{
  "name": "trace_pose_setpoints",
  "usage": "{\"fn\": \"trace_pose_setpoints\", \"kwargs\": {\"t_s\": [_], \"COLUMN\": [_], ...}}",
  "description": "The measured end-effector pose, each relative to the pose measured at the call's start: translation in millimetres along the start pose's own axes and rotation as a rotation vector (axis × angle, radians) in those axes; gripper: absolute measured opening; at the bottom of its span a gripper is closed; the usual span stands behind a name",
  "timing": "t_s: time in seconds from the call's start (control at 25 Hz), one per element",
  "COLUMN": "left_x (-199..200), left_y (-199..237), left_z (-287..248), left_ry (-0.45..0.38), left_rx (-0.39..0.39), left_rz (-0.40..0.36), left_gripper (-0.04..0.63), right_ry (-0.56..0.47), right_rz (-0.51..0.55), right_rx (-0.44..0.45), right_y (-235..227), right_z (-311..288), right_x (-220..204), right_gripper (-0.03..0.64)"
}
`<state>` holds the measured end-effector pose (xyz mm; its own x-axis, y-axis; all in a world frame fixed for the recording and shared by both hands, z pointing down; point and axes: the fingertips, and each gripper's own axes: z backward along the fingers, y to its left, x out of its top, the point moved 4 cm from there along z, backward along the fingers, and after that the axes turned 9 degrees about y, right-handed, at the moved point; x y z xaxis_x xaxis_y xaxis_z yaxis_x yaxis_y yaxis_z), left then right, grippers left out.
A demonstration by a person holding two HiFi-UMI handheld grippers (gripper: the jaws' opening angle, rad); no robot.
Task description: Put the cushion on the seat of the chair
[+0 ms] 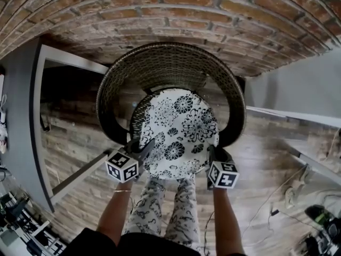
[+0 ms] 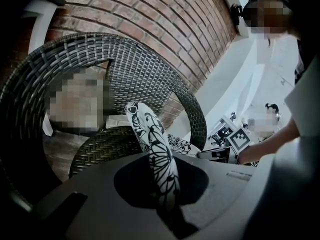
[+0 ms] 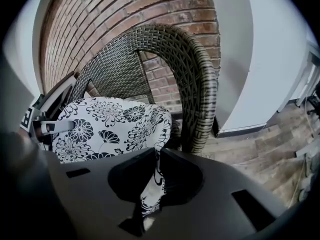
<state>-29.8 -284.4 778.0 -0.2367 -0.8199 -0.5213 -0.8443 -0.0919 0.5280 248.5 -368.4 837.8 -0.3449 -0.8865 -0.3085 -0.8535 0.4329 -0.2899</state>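
Observation:
A round cushion with a black-and-white flower print hangs over the seat of a dark wicker chair, held at its near edge from both sides. My left gripper is shut on the cushion's left rim; in the left gripper view the cushion runs edge-on out of the closed left gripper toward the chair's back. My right gripper pinches the right rim. In the right gripper view the cushion spreads to the left, and its edge is caught in the right gripper.
A brick wall stands right behind the chair. A grey table frame is at the left, a white wall at the right. Cables and gear lie on the wooden floor at the lower right. My patterned trouser legs are below the cushion.

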Motion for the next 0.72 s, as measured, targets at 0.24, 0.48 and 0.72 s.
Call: {"fn": "trace_pose_setpoints", "kwargs": {"t_s": [0.24, 0.48, 0.72], "left_x": [-4, -7, -9], "left_y": [2, 3, 5], "left_z": [-1, -2, -1], "left_ry": [0.004, 0.006, 0.000], "left_rx": [0.006, 0.012, 0.018], "left_rz": [-0.005, -0.002, 0.002], "left_gripper": [0.012, 0.012, 0.012], "right_ry": [0.014, 0.014, 0.017], "right_rz": [-0.013, -0.019, -0.038], "right_rx": [-0.026, -0.028, -0.056], "right_y": [-7, -9, -13], "right_z": [-4, -2, 0], "right_x": [-5, -5, -7], "right_gripper": [0.035, 0.060, 0.095]}}
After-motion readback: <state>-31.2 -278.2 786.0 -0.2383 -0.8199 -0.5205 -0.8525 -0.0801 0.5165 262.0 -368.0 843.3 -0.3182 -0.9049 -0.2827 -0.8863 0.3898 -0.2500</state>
